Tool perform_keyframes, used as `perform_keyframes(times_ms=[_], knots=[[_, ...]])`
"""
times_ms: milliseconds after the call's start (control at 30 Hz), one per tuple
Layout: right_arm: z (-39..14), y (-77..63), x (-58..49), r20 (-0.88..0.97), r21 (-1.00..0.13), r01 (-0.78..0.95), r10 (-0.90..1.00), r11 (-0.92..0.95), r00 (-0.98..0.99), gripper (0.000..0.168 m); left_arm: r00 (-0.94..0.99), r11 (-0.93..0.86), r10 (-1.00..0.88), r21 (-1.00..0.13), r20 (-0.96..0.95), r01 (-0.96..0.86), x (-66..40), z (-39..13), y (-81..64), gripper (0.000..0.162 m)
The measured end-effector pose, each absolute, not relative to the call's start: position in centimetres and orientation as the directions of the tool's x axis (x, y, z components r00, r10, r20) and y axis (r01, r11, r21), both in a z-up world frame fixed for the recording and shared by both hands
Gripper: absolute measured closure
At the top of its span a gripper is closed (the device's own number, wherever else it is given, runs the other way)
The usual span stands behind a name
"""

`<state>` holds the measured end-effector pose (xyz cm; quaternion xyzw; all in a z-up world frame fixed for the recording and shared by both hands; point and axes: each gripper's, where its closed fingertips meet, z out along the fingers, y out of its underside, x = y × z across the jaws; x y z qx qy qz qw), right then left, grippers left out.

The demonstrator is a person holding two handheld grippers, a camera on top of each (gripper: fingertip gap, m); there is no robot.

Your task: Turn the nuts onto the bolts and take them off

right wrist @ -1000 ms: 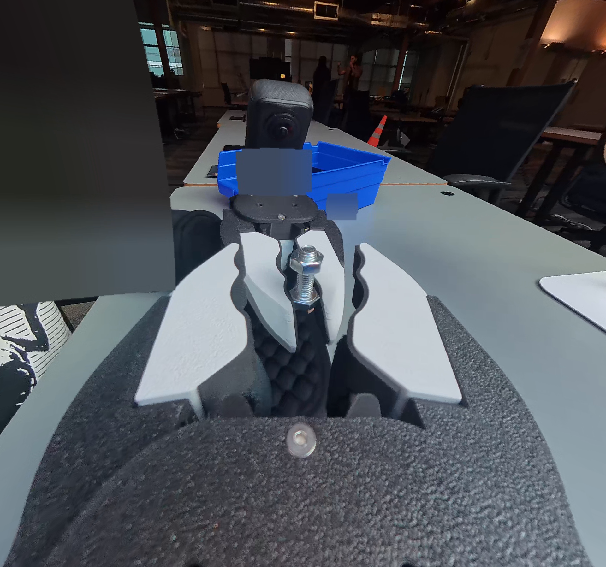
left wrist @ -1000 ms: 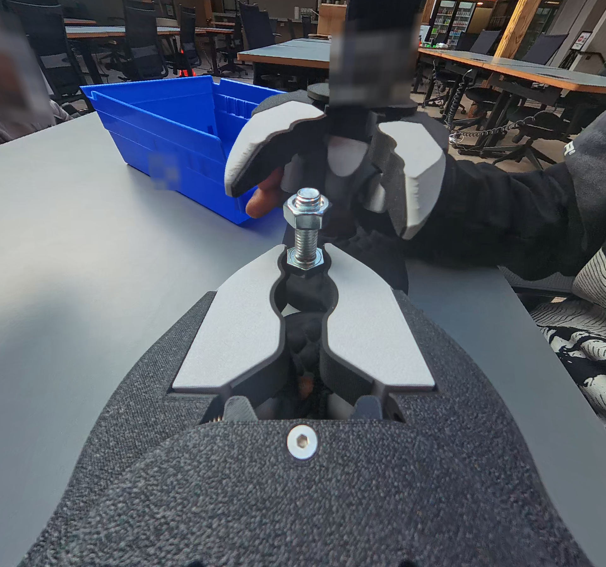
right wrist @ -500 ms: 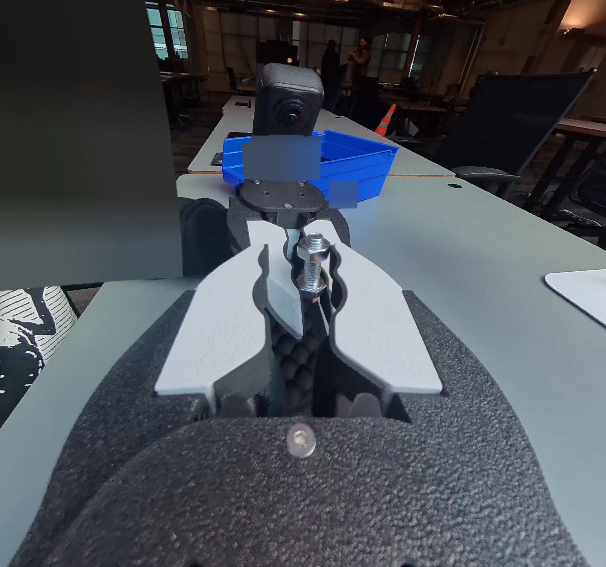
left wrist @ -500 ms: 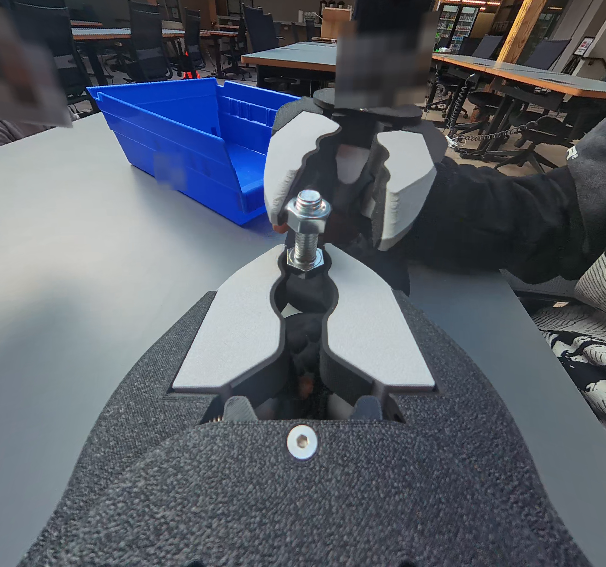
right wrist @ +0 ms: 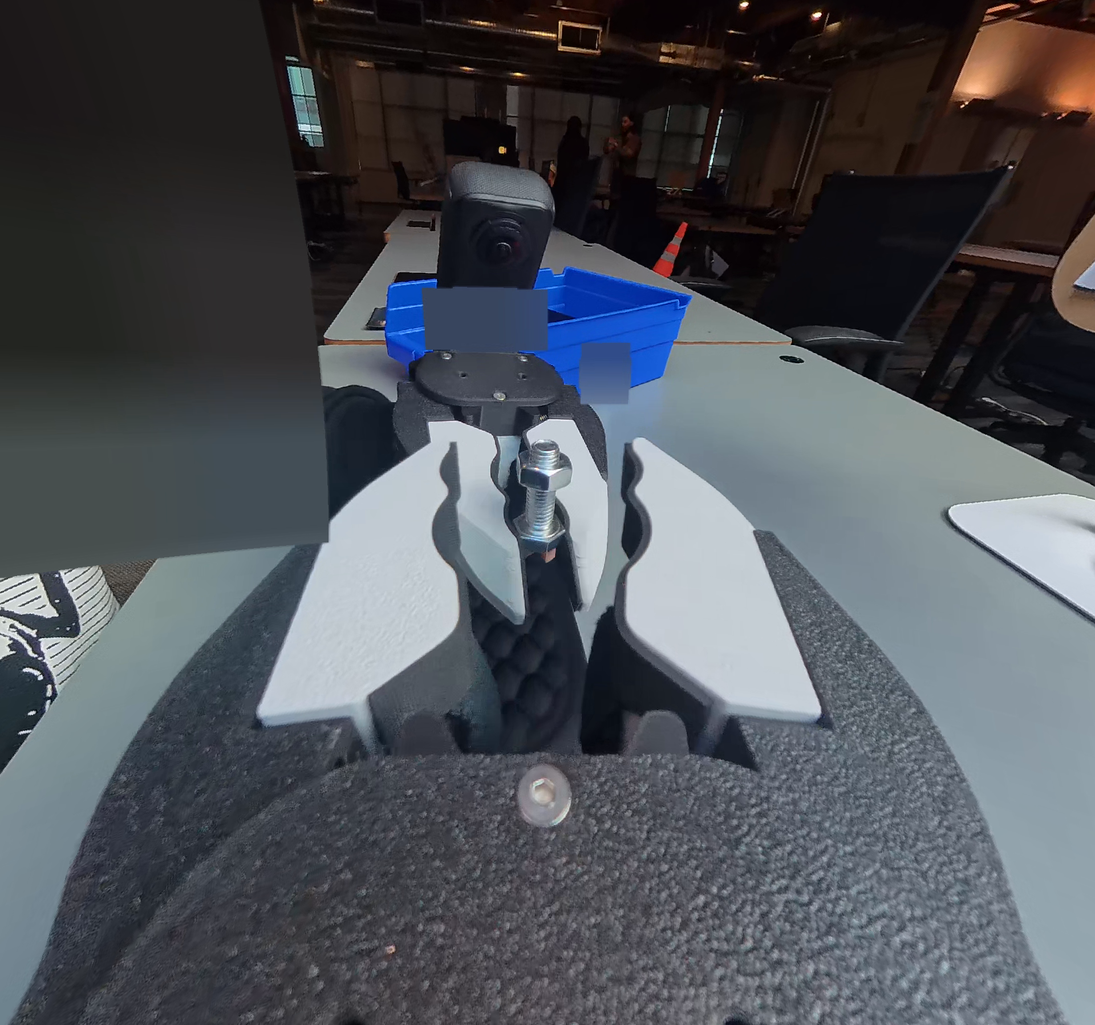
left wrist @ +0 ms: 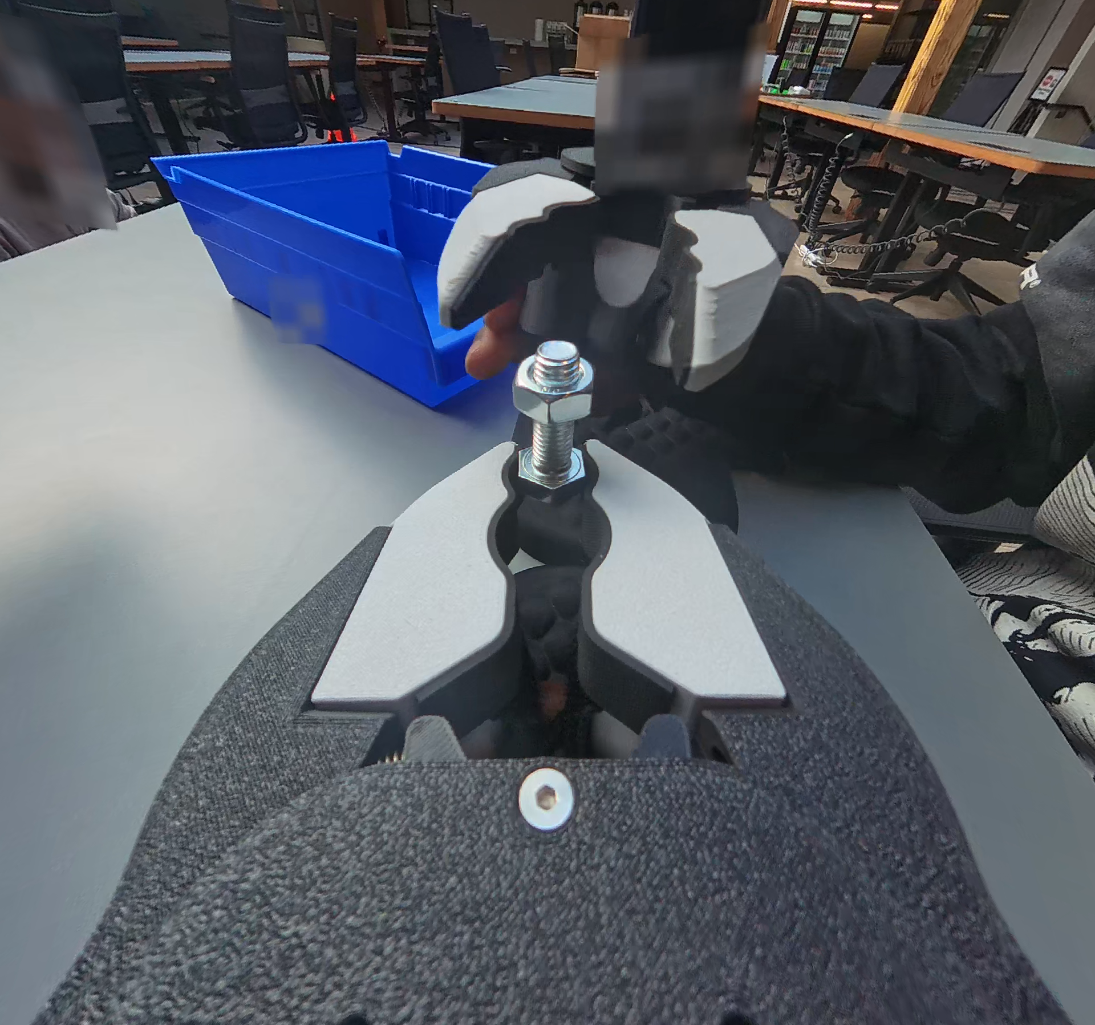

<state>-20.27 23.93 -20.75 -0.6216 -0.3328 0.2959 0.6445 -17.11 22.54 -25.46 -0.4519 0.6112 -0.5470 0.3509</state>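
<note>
A steel bolt (left wrist: 550, 440) stands upright with a hex nut (left wrist: 552, 395) threaded near its top. My left gripper (left wrist: 551, 463) is shut on the bolt's head and holds it above the grey table (left wrist: 178, 463). My right gripper (right wrist: 542, 451) is open, its fingers (right wrist: 385, 570) standing either side of the nut (right wrist: 544, 472) without touching it. In the left wrist view the right gripper (left wrist: 592, 291) hangs open just behind and above the nut. In the right wrist view the left gripper (right wrist: 542, 564) faces me with the bolt (right wrist: 540, 507) in it.
A blue plastic bin (left wrist: 332, 262) stands on the table behind the bolt and shows in the right wrist view (right wrist: 622, 333) too. A black sleeve (left wrist: 889, 392) crosses the table's right edge. A white pad (right wrist: 1037, 540) lies at the right. Chairs and other tables stand beyond.
The right gripper was open, closed around the nut half a second ago, and has opened again and drawn back a little. The left gripper still holds the bolt.
</note>
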Motion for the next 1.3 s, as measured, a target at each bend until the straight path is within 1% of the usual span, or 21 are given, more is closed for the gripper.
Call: perform_keyframes(times_ms=[100,233,367,433,533,767,833,967,1033,1100,1167,1300], knots=[[-21.3,24.1,-21.4,0.055,-0.998,0.038,0.807,0.040,0.588,0.103,-0.356,0.016,-0.933,-0.983,0.050,-0.180,-17.1,-25.7,22.2,0.145],[-22.0,23.9,-22.6,0.043,-0.999,0.046,0.832,0.020,0.553,0.100,-0.367,0.029,-0.929,-0.982,0.043,-0.188,-17.1,-25.9,22.0,0.145],[-22.3,23.7,-23.1,0.047,-0.998,0.060,0.842,0.018,0.537,0.103,-0.364,0.027,-0.930,-0.982,0.045,-0.189,-17.1,-25.9,22.0,0.145],[-22.2,23.6,-22.9,0.051,-0.998,0.062,0.843,0.021,0.536,0.111,-0.358,0.021,-0.933,-0.982,0.048,-0.187,-17.0,-25.8,22.2,0.145],[-22.1,23.7,-22.3,0.052,-0.998,0.065,0.835,0.019,0.548,0.117,-0.351,0.009,-0.935,-0.984,0.055,-0.178,-17.1,-25.7,22.4,0.145],[-21.7,23.5,-20.3,0.062,-0.996,0.087,0.815,0.015,0.576,0.142,-0.343,-0.013,-0.937,-0.986,0.070,-0.166,-17.1,-25.4,22.6,0.145],[-21.5,23.1,-19.9,0.067,-0.996,0.090,0.824,0.019,0.562,0.160,-0.341,-0.015,-0.937,-0.986,0.072,-0.166,-17.1,-25.4,22.7,0.145],[-20.8,22.8,-19.2,0.059,-0.997,0.066,0.823,0.027,0.566,0.162,-0.343,-0.016,-0.937,-0.986,0.074,-0.167,-17.1,-25.4,22.7,0.145],[-20.7,23.1,-19.2,0.061,-0.998,0.057,0.813,0.034,0.579,0.157,-0.344,-0.015,-0.936,-0.986,0.073,-0.168,-17.1,-25.4,22.6,0.145],[-20.9,23.5,-19.5,0.062,-0.998,0.055,0.801,0.036,0.596,0.136,-0.350,-0.013,-0.934,-0.986,0.072,-0.169,-17.2,-25.5,22.5,0.145],[-21.0,23.7,-20.1,0.053,-0.998,0.044,0.805,0.033,0.591,0.121,-0.355,-0.004,-0.932,-0.985,0.066,-0.173,-17.2,-25.5,22.4,0.145],[-21.8,23.8,-21.9,0.038,-0.999,0.043,0.827,0.017,0.561,0.102,-0.366,0.023,-0.929,-0.982,0.047,-0.185,-17.1,-25.8,22.0,0.145]])
